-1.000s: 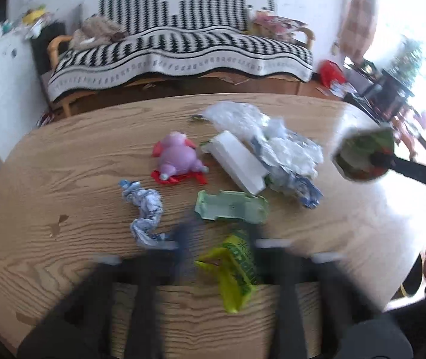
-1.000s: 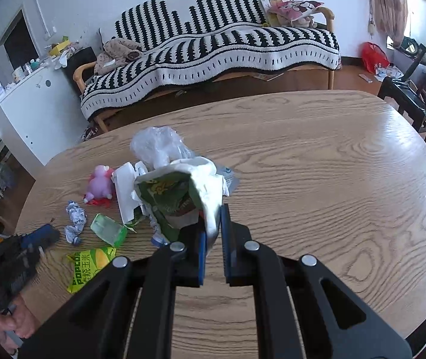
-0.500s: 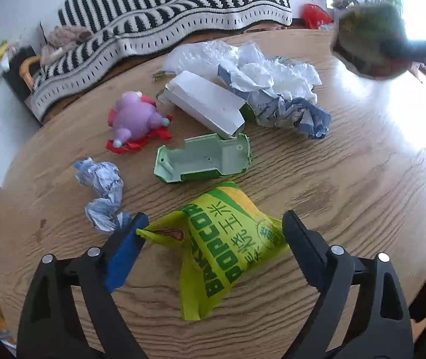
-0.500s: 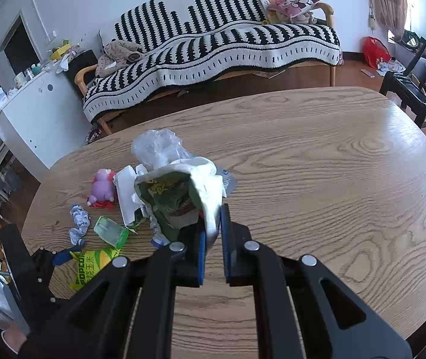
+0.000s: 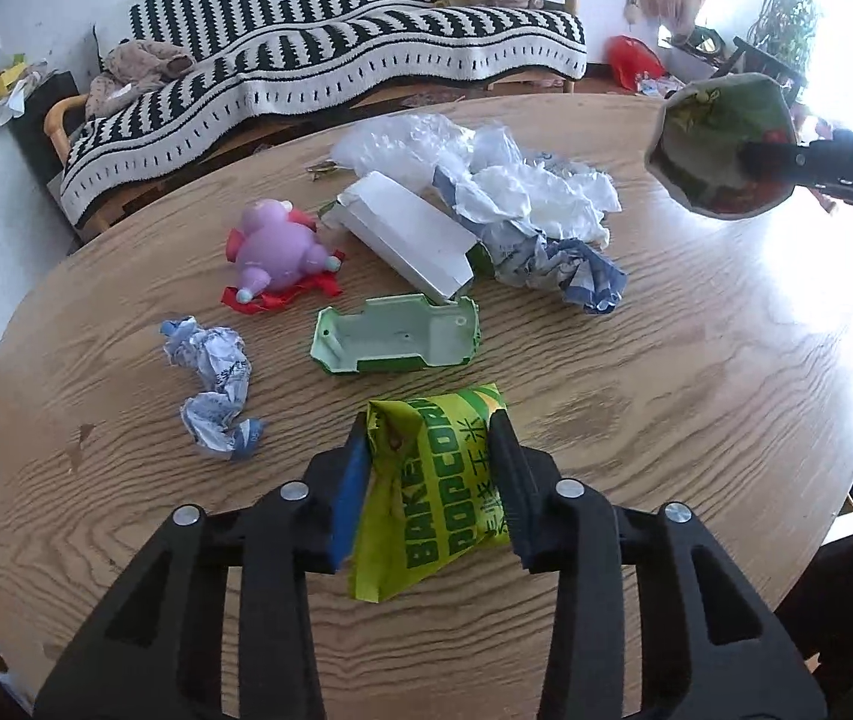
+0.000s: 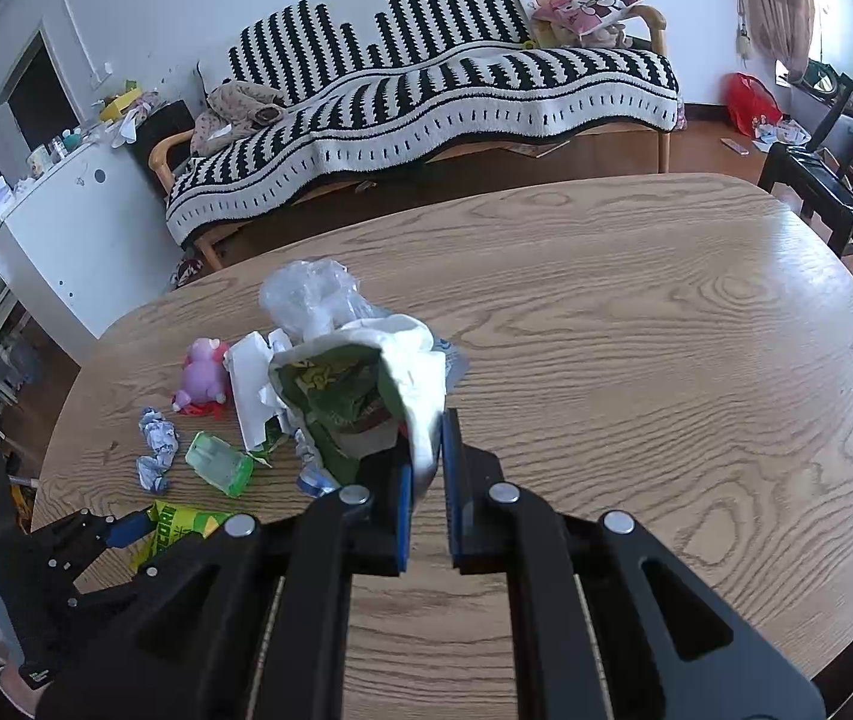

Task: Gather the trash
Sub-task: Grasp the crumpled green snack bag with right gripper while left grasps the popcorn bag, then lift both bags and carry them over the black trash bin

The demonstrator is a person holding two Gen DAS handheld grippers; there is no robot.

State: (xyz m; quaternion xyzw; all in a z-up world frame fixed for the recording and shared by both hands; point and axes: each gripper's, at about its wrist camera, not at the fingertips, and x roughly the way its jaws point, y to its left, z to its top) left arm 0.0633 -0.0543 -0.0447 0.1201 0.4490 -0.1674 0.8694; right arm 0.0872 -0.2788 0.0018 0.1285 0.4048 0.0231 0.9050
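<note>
The left claw (image 5: 432, 480) has just been closing and now pinches the popcorn bag (image 5: 435, 492) on the table (image 5: 696, 372). The right claw (image 6: 426, 480) is pressed together on the open bag (image 6: 360, 396). Next, probably: lift the popcorn bag into it.

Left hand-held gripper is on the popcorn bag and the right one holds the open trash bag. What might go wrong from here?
1. The left hand-held gripper, whose jaws have just been closing, pinches the popcorn bag at one end; the crinkly film may slip on lifting.
2. The trash bag hangs from one rim edge in the right hand-held gripper; its mouth could sag shut.
</note>
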